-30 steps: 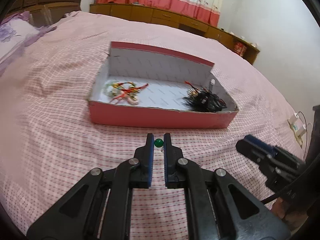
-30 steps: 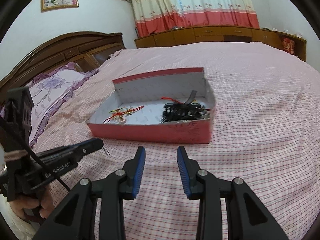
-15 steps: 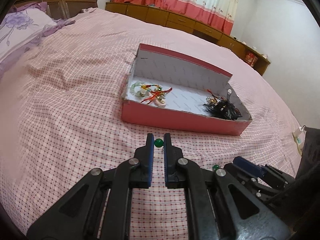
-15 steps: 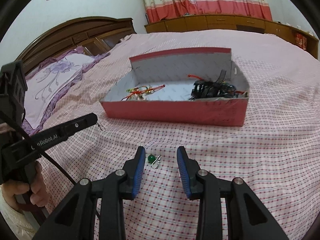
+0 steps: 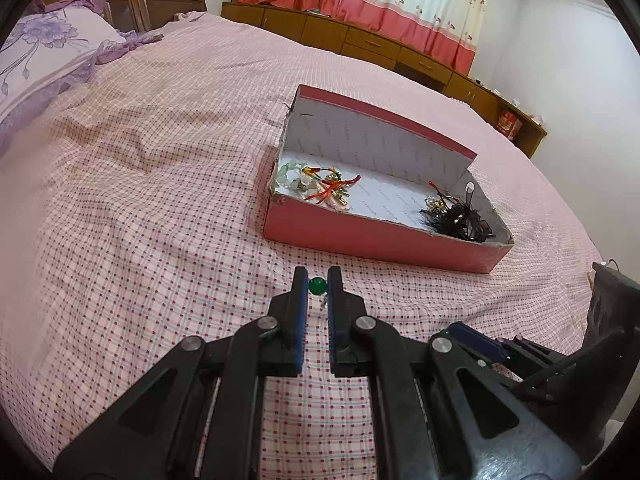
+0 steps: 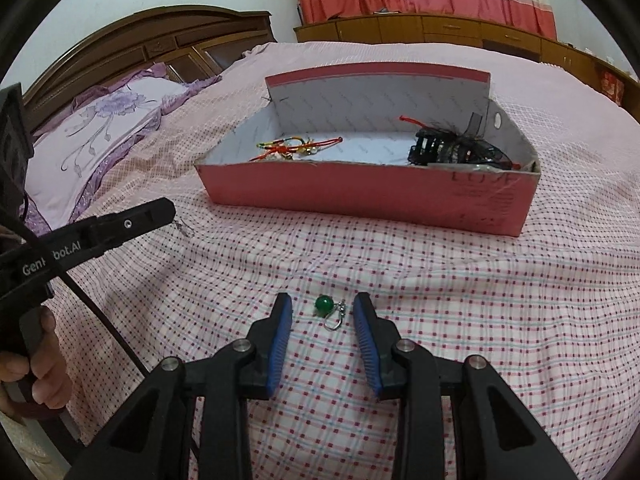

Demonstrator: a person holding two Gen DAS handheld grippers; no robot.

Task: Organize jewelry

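Observation:
My left gripper point(image 5: 317, 277) is shut on a green bead earring point(image 5: 318, 286), held just above the checked bedspread in front of the pink box point(image 5: 380, 240). A second green bead earring point(image 6: 324, 304) with a silver hook lies on the bed between the blue pads of my right gripper point(image 6: 323, 298). Those jaws are closing, and neither pad touches the earring. The pink box point(image 6: 360, 192) holds red-corded bracelets point(image 6: 296, 146) on its left and black hair accessories point(image 6: 456, 148) on its right. The left gripper point(image 6: 170, 210) also shows from the side in the right wrist view.
The pink checked bedspread point(image 6: 480, 320) spreads all around. A purple flowered pillow point(image 6: 104, 120) and the wooden headboard point(image 6: 168, 36) lie far left. A person's hand point(image 6: 44, 376) grips the left handle. Low wooden cabinets point(image 5: 360, 44) line the far wall under curtains.
My right gripper came down over the second earring, which now lies between its narrowed jaws. The left gripper drifted left with its earring, so the box now sits further right in its view.

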